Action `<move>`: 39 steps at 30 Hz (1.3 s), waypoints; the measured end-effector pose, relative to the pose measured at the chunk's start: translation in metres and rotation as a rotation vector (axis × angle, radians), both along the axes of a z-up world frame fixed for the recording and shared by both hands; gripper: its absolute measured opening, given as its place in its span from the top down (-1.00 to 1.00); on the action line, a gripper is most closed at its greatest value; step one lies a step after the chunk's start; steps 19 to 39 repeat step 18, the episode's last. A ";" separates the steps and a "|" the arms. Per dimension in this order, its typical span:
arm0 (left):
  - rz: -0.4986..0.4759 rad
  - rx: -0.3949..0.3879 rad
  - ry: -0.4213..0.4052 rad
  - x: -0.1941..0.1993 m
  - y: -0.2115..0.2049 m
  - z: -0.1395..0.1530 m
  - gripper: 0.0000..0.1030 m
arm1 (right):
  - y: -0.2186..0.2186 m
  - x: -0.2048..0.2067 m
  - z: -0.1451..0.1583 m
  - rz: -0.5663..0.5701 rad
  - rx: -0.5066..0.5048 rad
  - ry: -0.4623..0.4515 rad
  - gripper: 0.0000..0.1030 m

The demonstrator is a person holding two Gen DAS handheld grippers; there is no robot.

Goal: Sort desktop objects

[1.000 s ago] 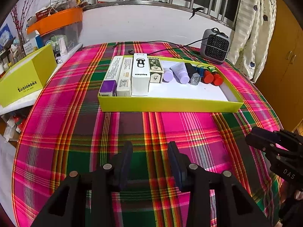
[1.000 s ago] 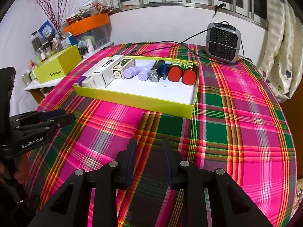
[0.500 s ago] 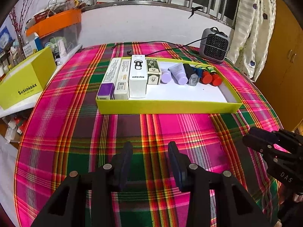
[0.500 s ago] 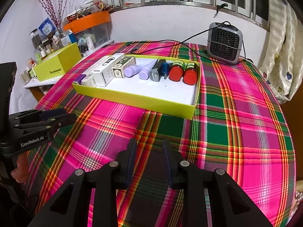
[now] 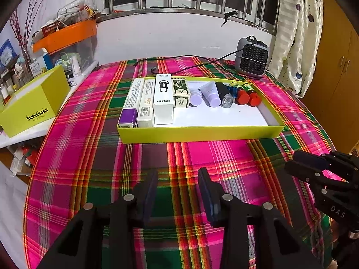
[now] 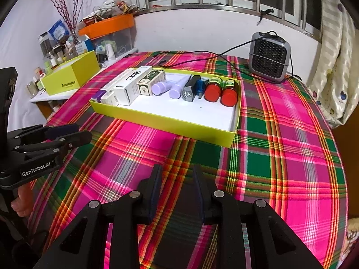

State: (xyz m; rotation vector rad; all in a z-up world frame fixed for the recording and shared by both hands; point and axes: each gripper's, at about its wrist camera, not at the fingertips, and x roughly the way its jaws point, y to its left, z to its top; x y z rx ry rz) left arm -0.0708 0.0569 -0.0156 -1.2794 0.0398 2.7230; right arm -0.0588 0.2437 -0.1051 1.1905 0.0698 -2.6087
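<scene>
A round table (image 5: 85, 157) covered in a pink and green plaid cloth carries everything. Toward its far edge lies a shallow yellow tray (image 5: 199, 132) with a white floor. Along the tray's far wall the sorted things lie in a row: at the left corner four cartons (image 5: 154, 98) packed side by side, then two pale purple tubes (image 5: 206, 94), a dark bottle with a grey cap (image 5: 224, 95), a small blue item (image 6: 200, 85), and two bottles with red caps (image 6: 221, 92) at the right corner. The near half of the tray floor is bare white.

Past the tray, near the table's far right edge, stands a grey heater (image 5: 252, 59). A yellow box (image 5: 33, 105) sits on a white shelf just off the left edge.

The left gripper (image 5: 177, 186) hangs over the near edge of the cloth, fingers spread, holding nothing. The right gripper (image 6: 177, 183) hangs over the near edge to its right, fingers likewise apart and empty.
</scene>
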 end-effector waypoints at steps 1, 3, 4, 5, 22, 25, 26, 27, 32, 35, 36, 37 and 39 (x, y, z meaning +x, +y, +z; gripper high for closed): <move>0.002 -0.005 0.003 0.000 0.000 0.001 0.31 | 0.000 0.000 0.000 0.001 0.001 0.001 0.45; 0.003 -0.008 0.008 0.001 0.000 0.002 0.33 | -0.001 0.000 0.001 0.003 0.002 0.003 0.45; 0.004 -0.008 0.011 0.001 0.000 0.002 0.35 | -0.001 0.001 0.001 0.003 0.003 0.004 0.45; 0.005 -0.008 0.013 0.002 0.000 0.003 0.39 | -0.001 0.001 0.001 0.003 0.003 0.004 0.45; -0.005 -0.008 0.028 0.006 0.000 0.006 0.53 | -0.001 0.002 0.003 0.004 0.005 0.008 0.45; -0.005 -0.008 0.028 0.006 0.000 0.006 0.53 | -0.001 0.002 0.003 0.004 0.005 0.008 0.45; -0.005 -0.008 0.028 0.006 0.000 0.006 0.53 | -0.001 0.002 0.003 0.004 0.005 0.008 0.45; -0.005 -0.008 0.028 0.006 0.000 0.006 0.53 | -0.001 0.002 0.003 0.004 0.005 0.008 0.45; -0.005 -0.008 0.028 0.006 0.000 0.006 0.53 | -0.001 0.002 0.003 0.004 0.005 0.008 0.45; -0.005 -0.008 0.028 0.006 0.000 0.006 0.53 | -0.001 0.002 0.003 0.004 0.005 0.008 0.45; -0.005 -0.008 0.028 0.006 0.000 0.006 0.53 | -0.001 0.002 0.003 0.004 0.005 0.008 0.45; -0.005 -0.008 0.028 0.006 0.000 0.006 0.53 | -0.001 0.002 0.003 0.004 0.005 0.008 0.45; -0.005 -0.008 0.028 0.006 0.000 0.006 0.53 | -0.001 0.002 0.003 0.004 0.005 0.008 0.45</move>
